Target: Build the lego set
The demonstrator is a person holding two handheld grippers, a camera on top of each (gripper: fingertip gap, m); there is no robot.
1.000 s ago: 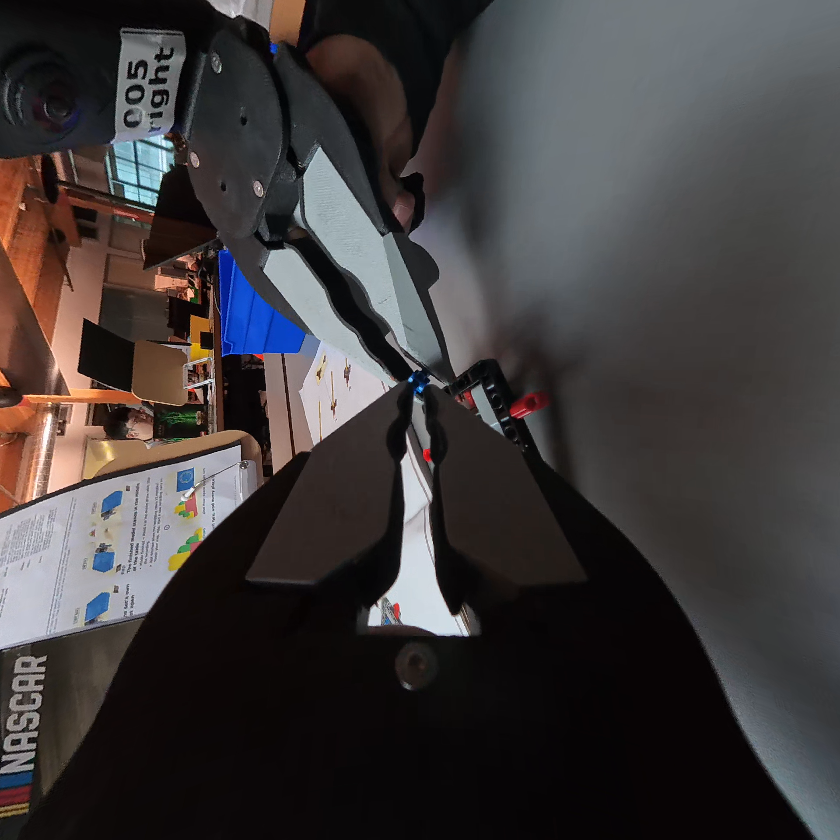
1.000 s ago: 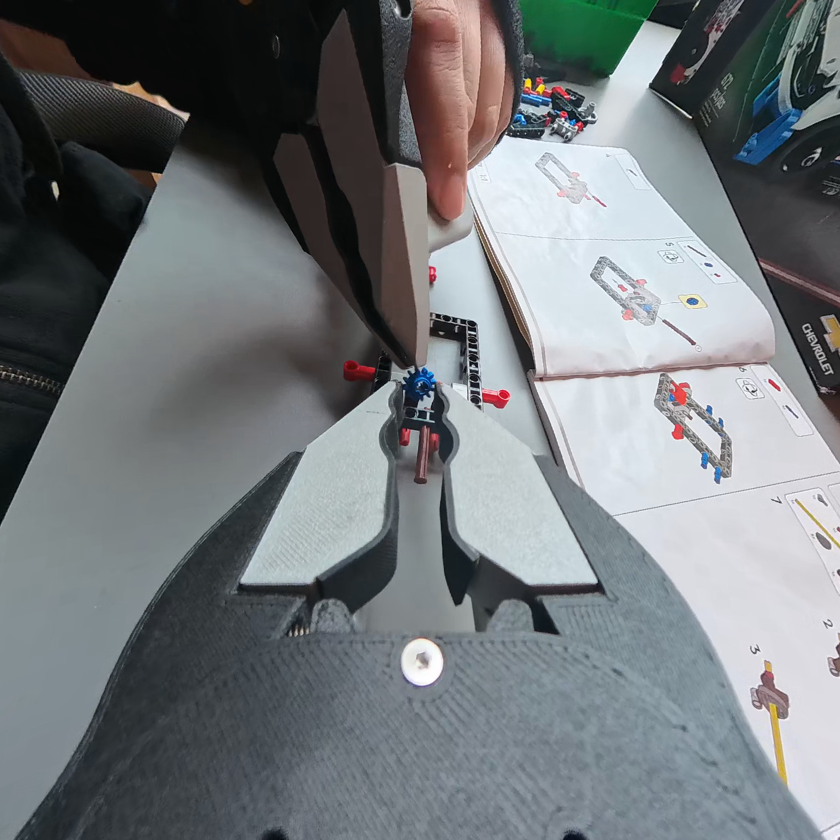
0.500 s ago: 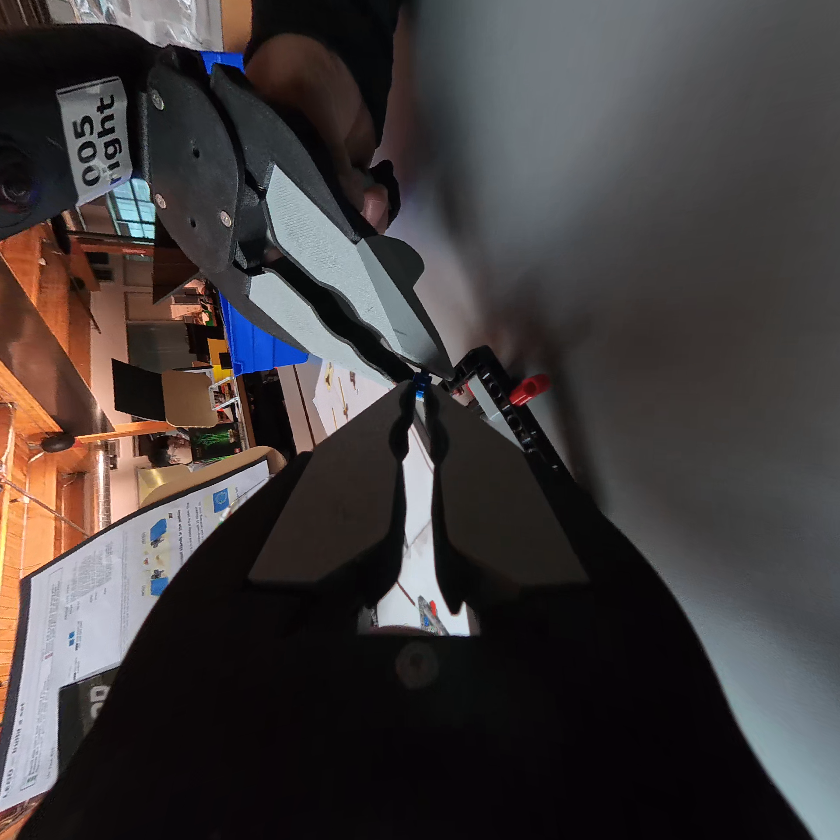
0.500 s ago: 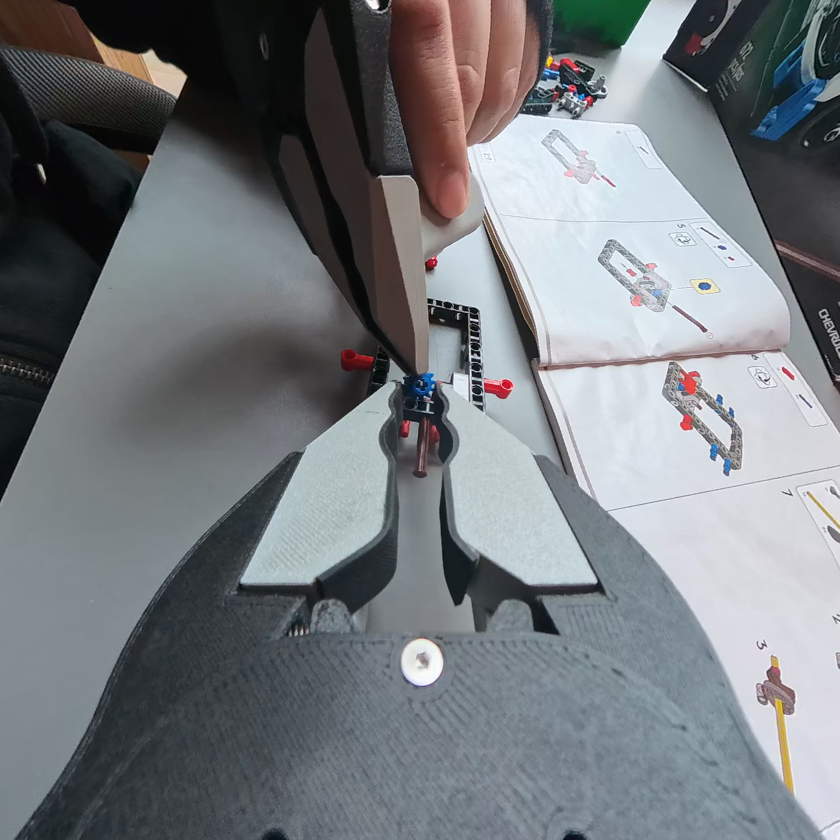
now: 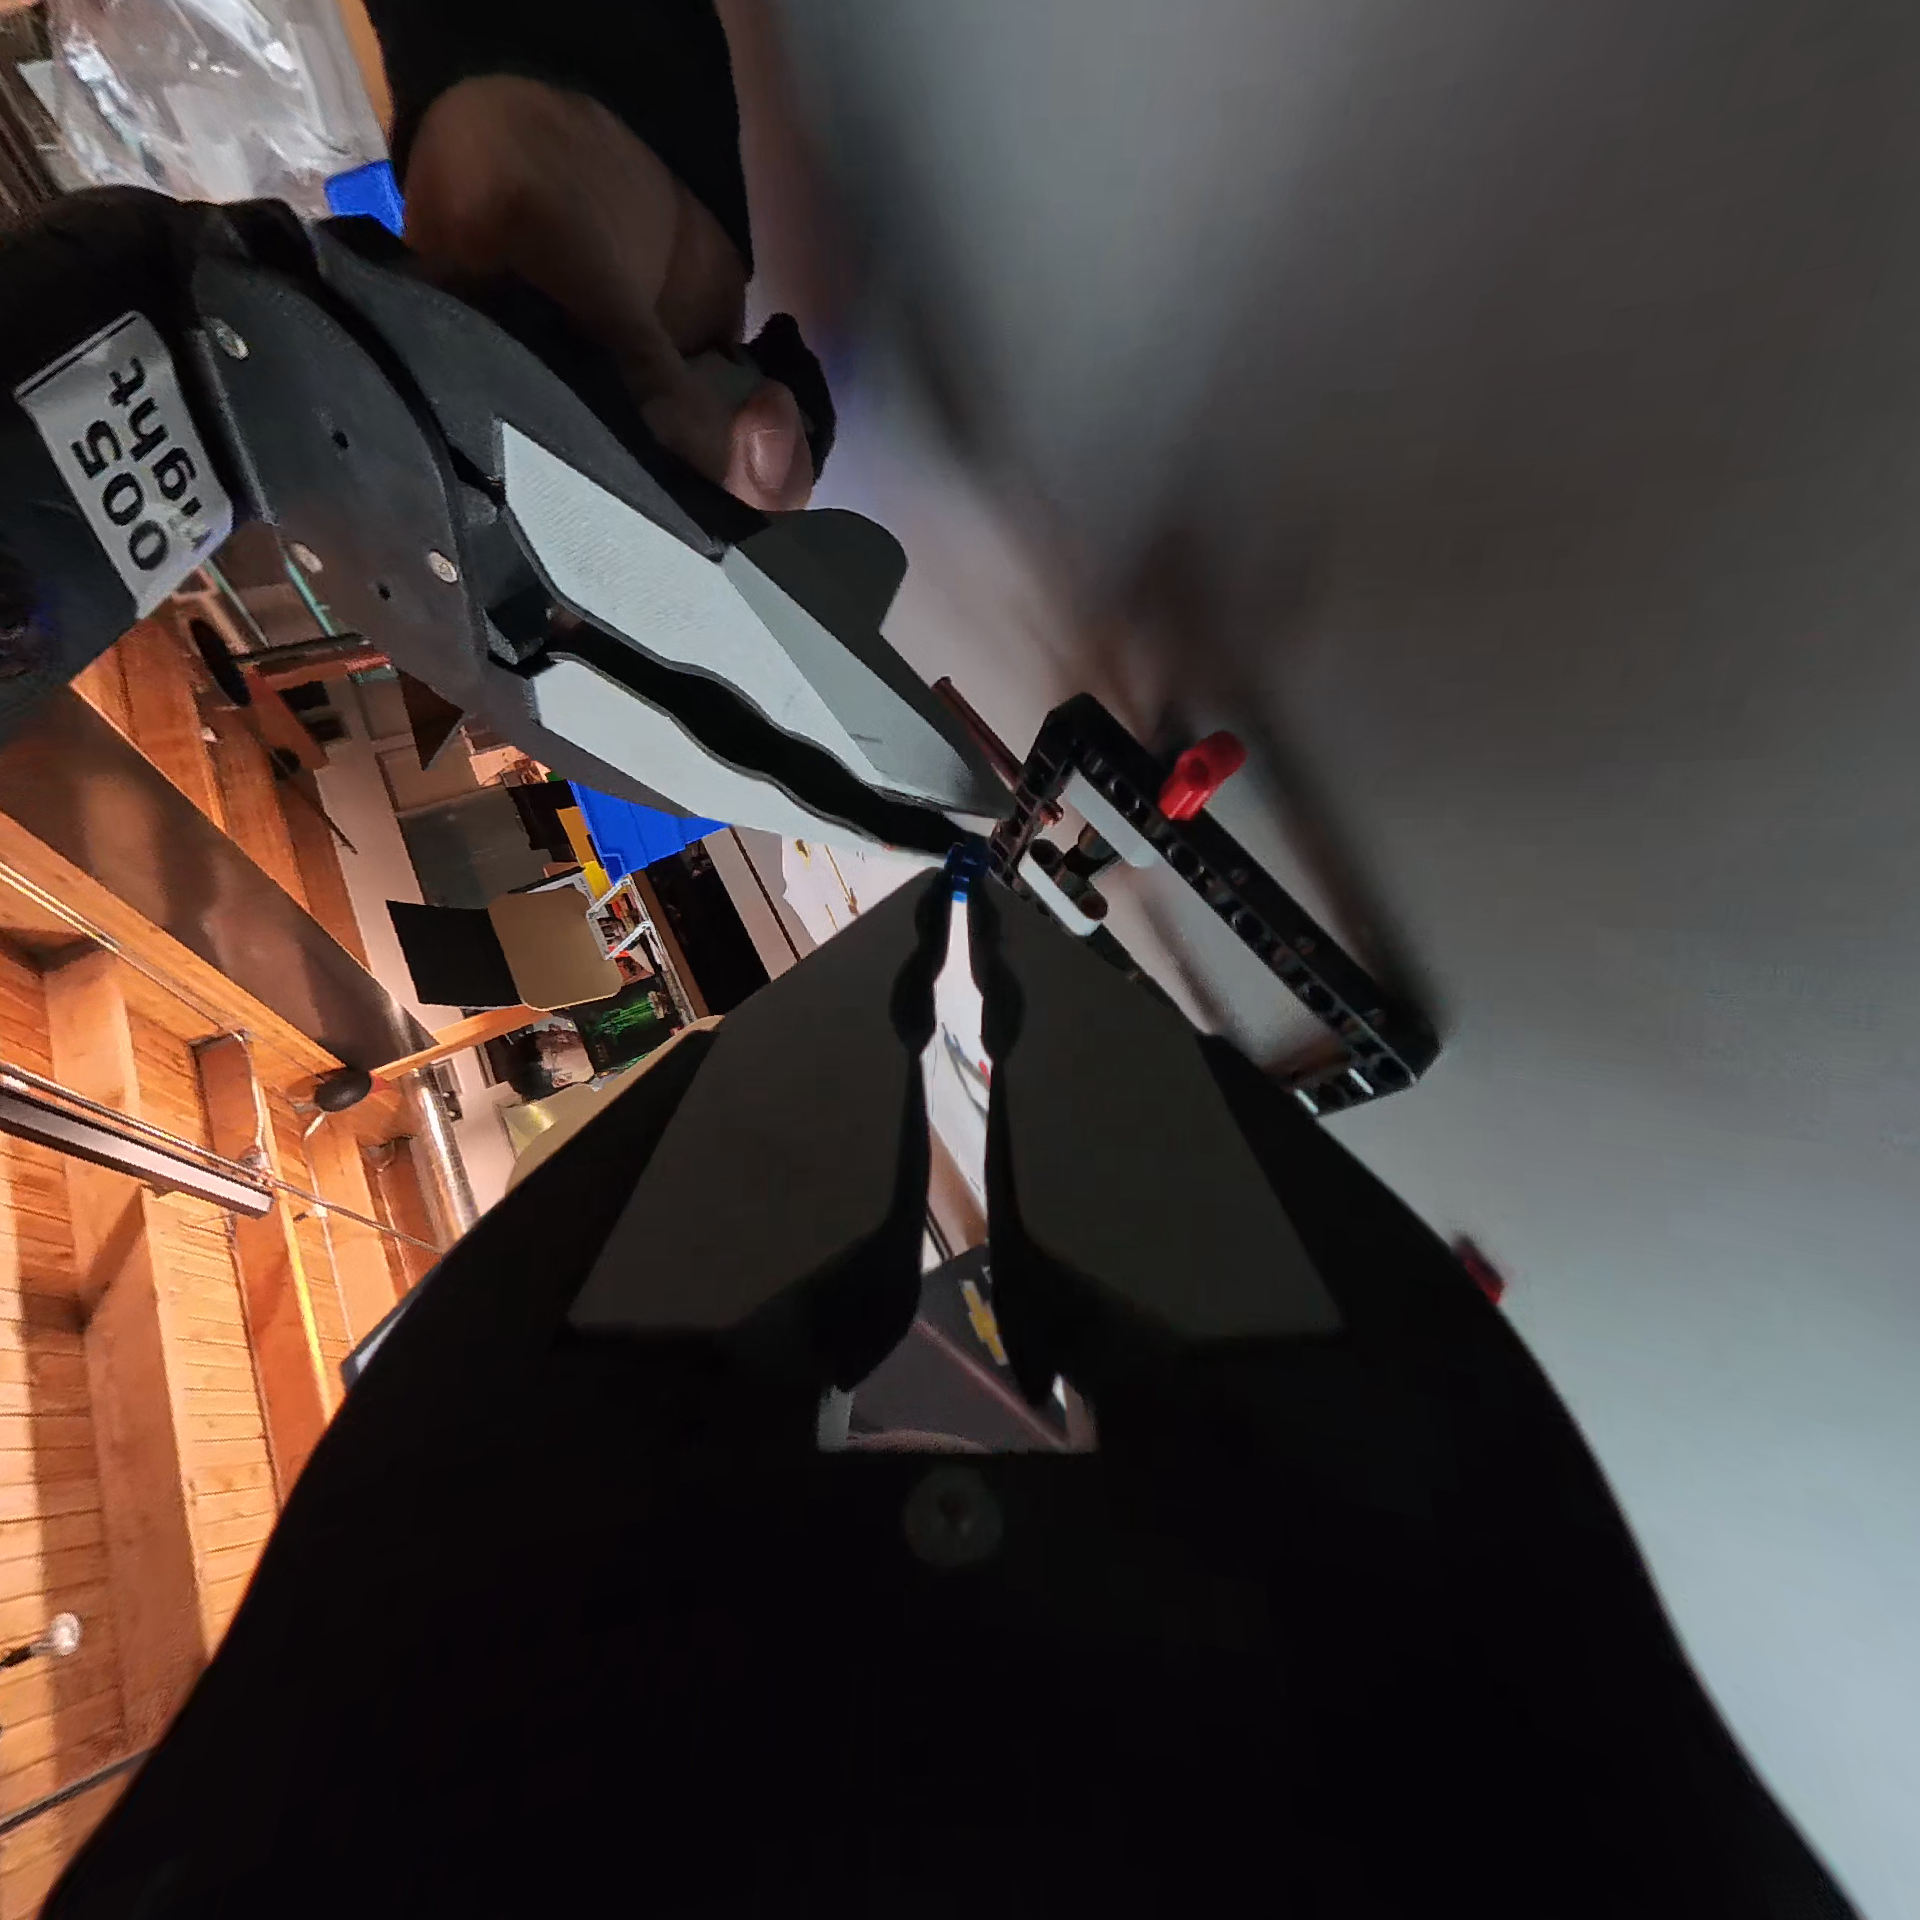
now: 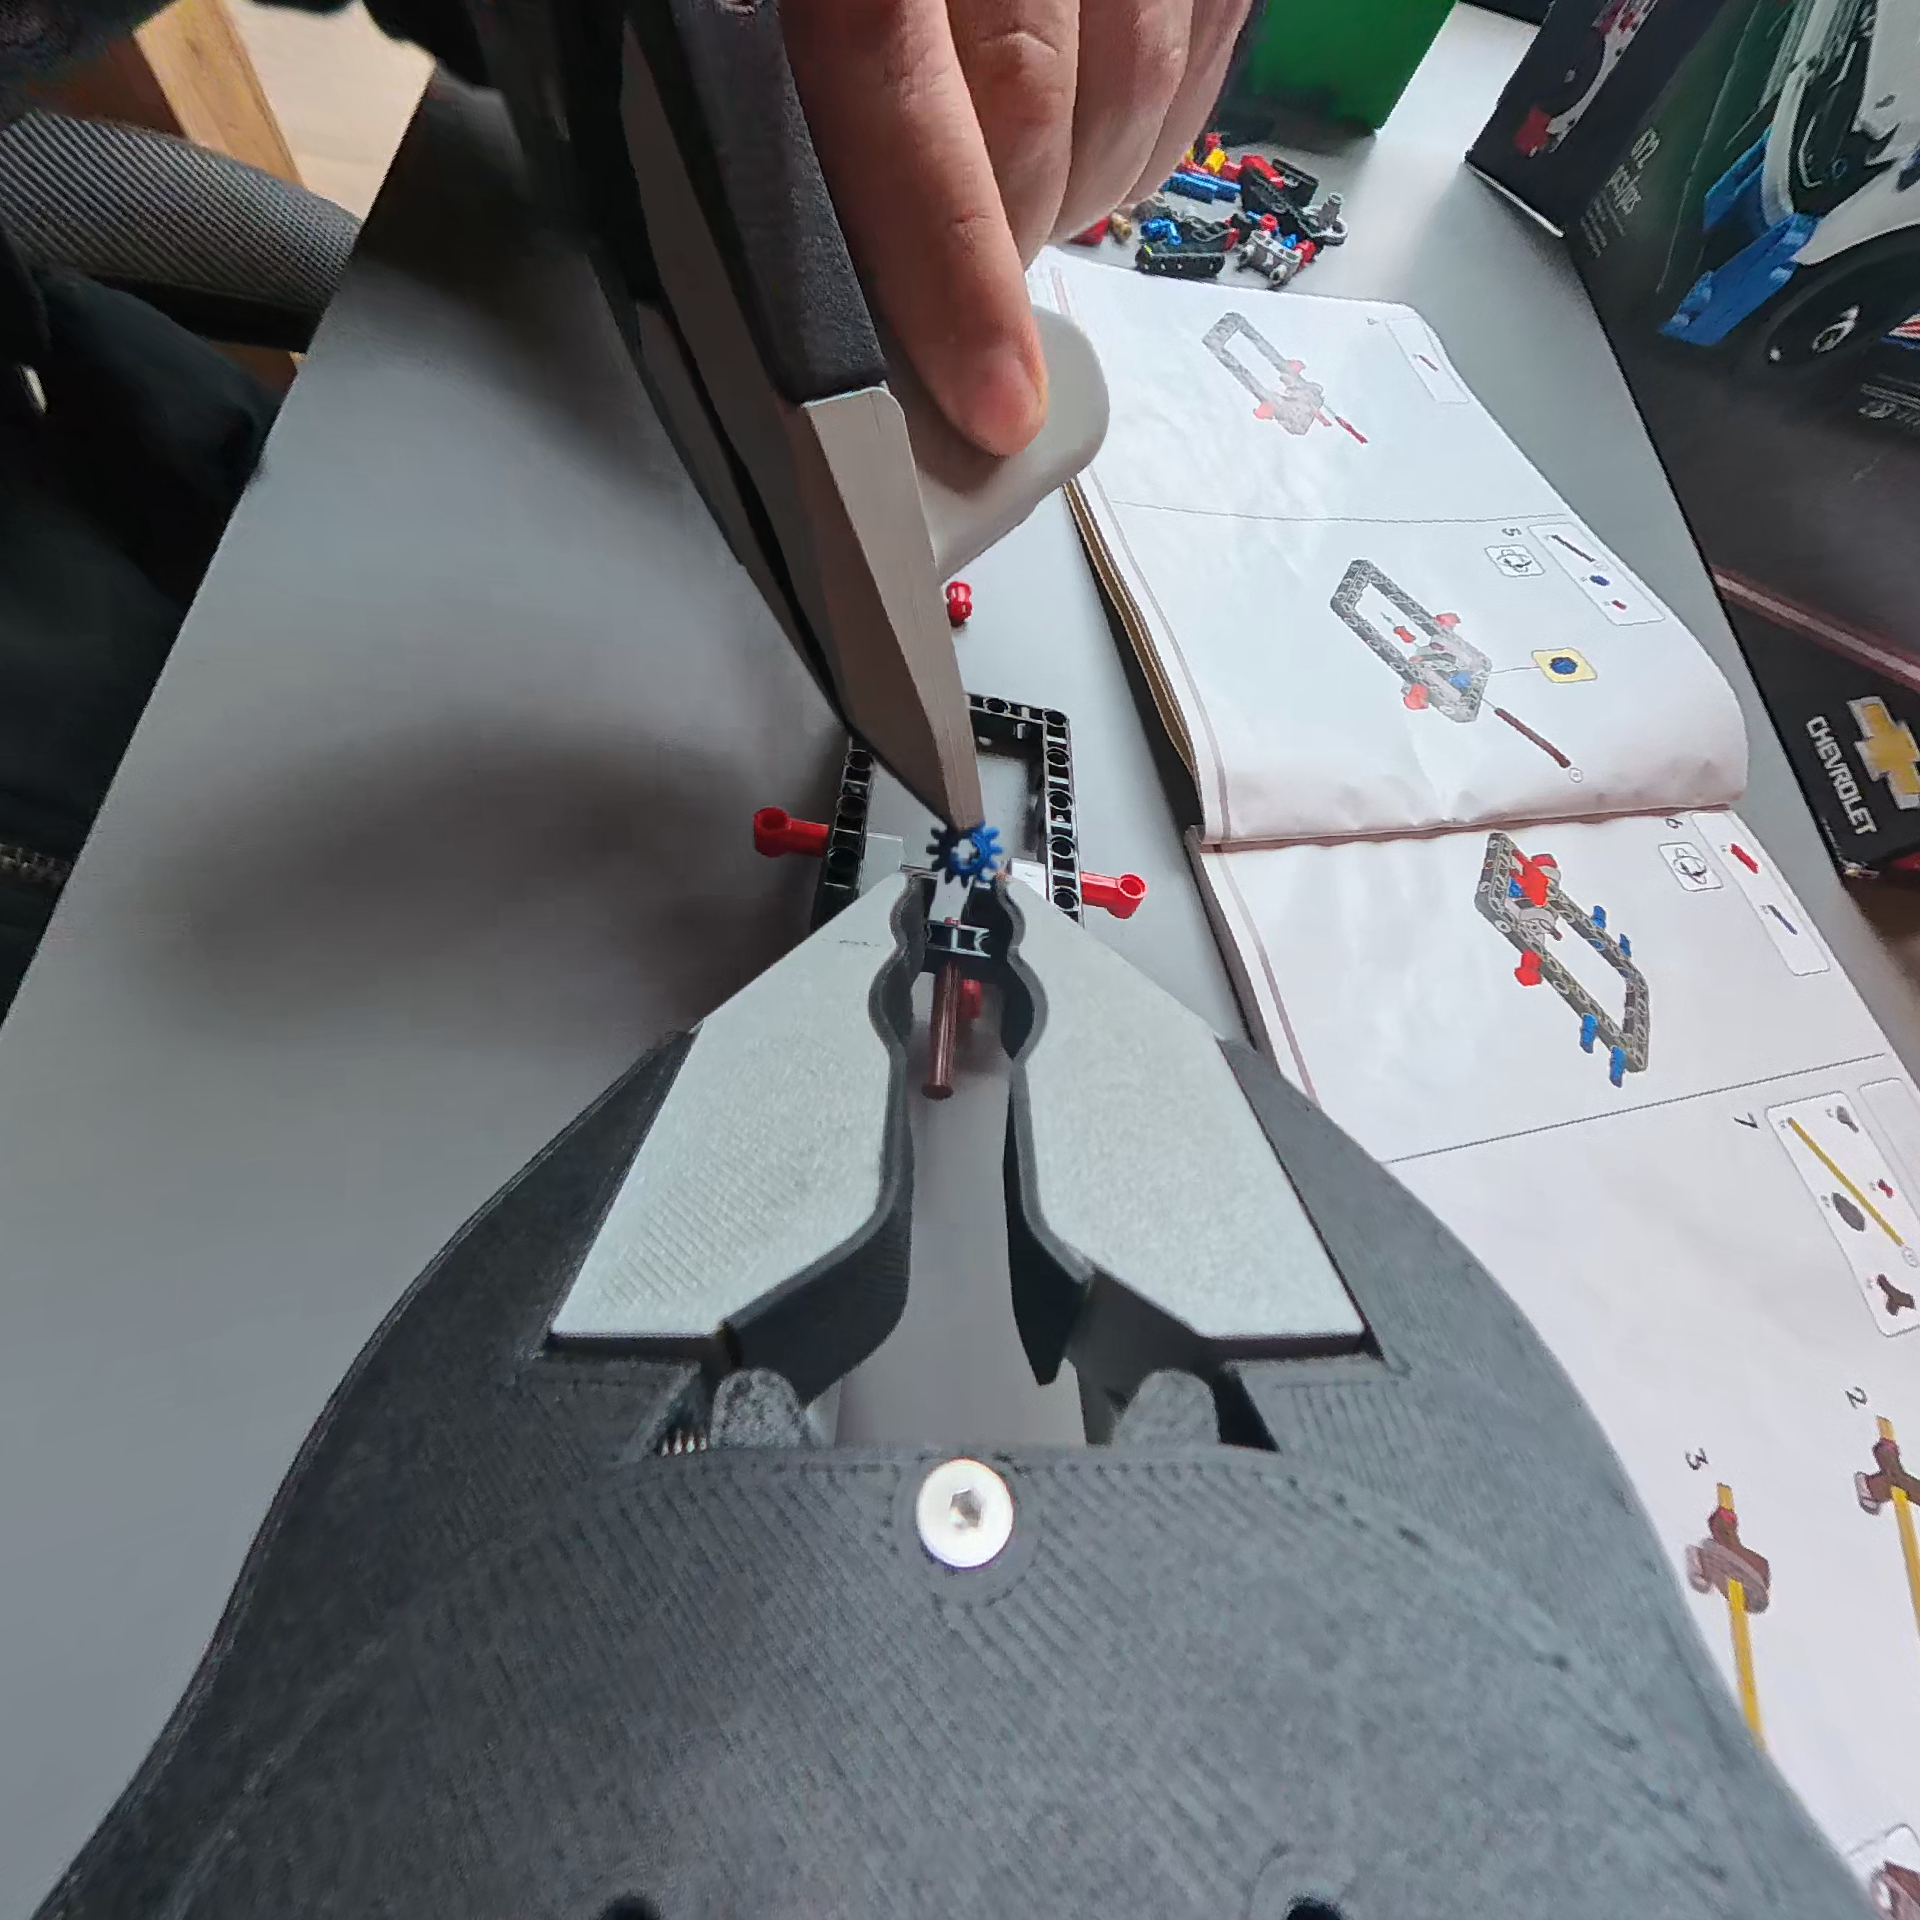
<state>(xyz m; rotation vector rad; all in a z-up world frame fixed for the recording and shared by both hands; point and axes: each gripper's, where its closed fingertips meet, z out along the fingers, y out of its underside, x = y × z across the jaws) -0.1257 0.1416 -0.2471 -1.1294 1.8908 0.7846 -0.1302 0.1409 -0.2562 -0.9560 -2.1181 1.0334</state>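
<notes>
A black rectangular frame (image 6: 1055, 790) with red pins (image 6: 784, 831) on its sides lies on the grey table. A brown axle (image 6: 943, 1029) sticks out of its near end. My right gripper (image 6: 958, 894) is shut on the frame's near end around the axle mount. My left gripper (image 5: 958, 883) is shut on a small blue gear (image 5: 966, 868). In the right wrist view it comes down from above and holds the gear (image 6: 964, 850) at the frame's near end, just above my right fingertips. The frame (image 5: 1226, 894) also shows in the left wrist view.
An open instruction booklet (image 6: 1403, 623) lies right of the frame. A pile of loose parts (image 6: 1226, 223), a green bin (image 6: 1340, 52) and the set's box (image 6: 1818, 208) are at the far right. A loose red pin (image 6: 958, 601) lies beyond the frame. A chair (image 6: 156, 229) stands left. Less than 4 cm separates the two grippers' tips.
Both grippers stay shut and together at the frame's end. My left gripper has turned and drawn back slightly, so more of the frame shows in its view. The gear stays at the axle mount.
</notes>
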